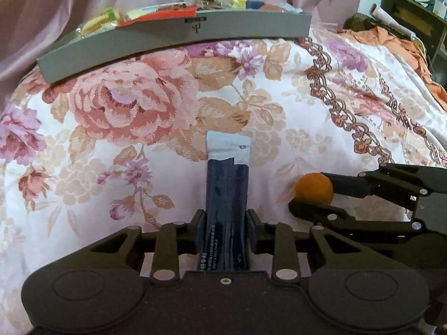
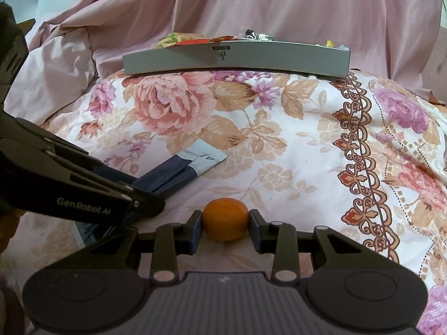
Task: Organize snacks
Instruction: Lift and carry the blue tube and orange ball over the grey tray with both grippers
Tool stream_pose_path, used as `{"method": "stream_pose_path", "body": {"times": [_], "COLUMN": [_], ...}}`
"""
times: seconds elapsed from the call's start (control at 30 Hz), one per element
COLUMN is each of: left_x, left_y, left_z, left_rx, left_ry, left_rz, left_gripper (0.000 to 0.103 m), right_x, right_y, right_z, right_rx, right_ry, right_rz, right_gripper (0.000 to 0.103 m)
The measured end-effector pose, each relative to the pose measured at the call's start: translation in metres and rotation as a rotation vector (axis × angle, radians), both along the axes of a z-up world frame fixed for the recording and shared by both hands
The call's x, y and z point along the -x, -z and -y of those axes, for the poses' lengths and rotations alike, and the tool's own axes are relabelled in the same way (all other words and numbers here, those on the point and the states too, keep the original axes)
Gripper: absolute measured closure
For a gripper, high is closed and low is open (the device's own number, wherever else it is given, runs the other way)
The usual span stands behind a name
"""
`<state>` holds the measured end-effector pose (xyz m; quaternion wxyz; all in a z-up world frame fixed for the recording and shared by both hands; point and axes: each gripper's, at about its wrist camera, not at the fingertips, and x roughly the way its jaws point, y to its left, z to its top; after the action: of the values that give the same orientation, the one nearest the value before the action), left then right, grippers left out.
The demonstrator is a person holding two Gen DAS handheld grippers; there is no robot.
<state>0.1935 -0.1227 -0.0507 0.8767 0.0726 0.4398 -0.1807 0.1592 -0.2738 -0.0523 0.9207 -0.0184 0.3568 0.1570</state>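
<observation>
Floral cotton, cream with pink and purple roses and a brown scroll border, covers the bed as a quilt (image 1: 134, 106) that fills both views; pale pink fabric (image 2: 251, 2) is heaped behind it along the top of each frame. Next in size is a grey tray (image 1: 173, 32), low-walled and long, lying on the quilt in the upper middle of each picture, with bright snack wrappers (image 1: 156, 14) in red, yellow and green piled in it; its front wall carries a small dark logo and a short line of print, too small to read. Nothing lies on the quilt between the tray and the two held things. A dark navy sachet (image 1: 226, 203), glossy, long and narrow with a pale grey-white end, sits at lower centre of the left view; the left gripper (image 1: 226, 227) is clamped on its sides, and tiny white print runs along its near end, unreadable. In the right view this gripper enters from the left edge with "GenRobot.AI" on its side. Smallest is an orange (image 2: 225, 219), round and matte, at lower centre of the right view, pinched between the pads of the right gripper (image 2: 225, 231), just above the quilt.
</observation>
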Motion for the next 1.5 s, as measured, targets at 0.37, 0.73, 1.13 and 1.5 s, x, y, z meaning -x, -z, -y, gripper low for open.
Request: {"method": "stream_pose_path", "body": {"times": [0.37, 0.73, 1.13, 1.5], "left_x": [0.012, 0.017, -0.013, -0.087], "left_y": [-0.018, -0.056, -0.108, -0.137], "left_z": [-0.004, -0.003, -0.001, -0.016], "left_rx": [-0.005, 0.066, 0.126, 0.172], "left_ry": [-0.028, -0.048, -0.07, -0.144], "left_rz": [0.097, 0.226, 0.339, 0.399], "left_gripper": [0.073, 0.073, 0.073, 0.073], "right_x": [0.01, 0.013, -0.005, -0.056], "right_y": [-0.011, -0.032, -0.07, -0.096], "right_z": [-0.008, -0.002, 0.012, 0.027], "right_rx": [0.051, 0.038, -0.005, -0.048], "right_ry": [0.0, 0.049, 0.085, 0.104], "right_rz": [0.113, 0.26, 0.426, 0.486], "right_gripper": [0.064, 0.064, 0.064, 0.063]}}
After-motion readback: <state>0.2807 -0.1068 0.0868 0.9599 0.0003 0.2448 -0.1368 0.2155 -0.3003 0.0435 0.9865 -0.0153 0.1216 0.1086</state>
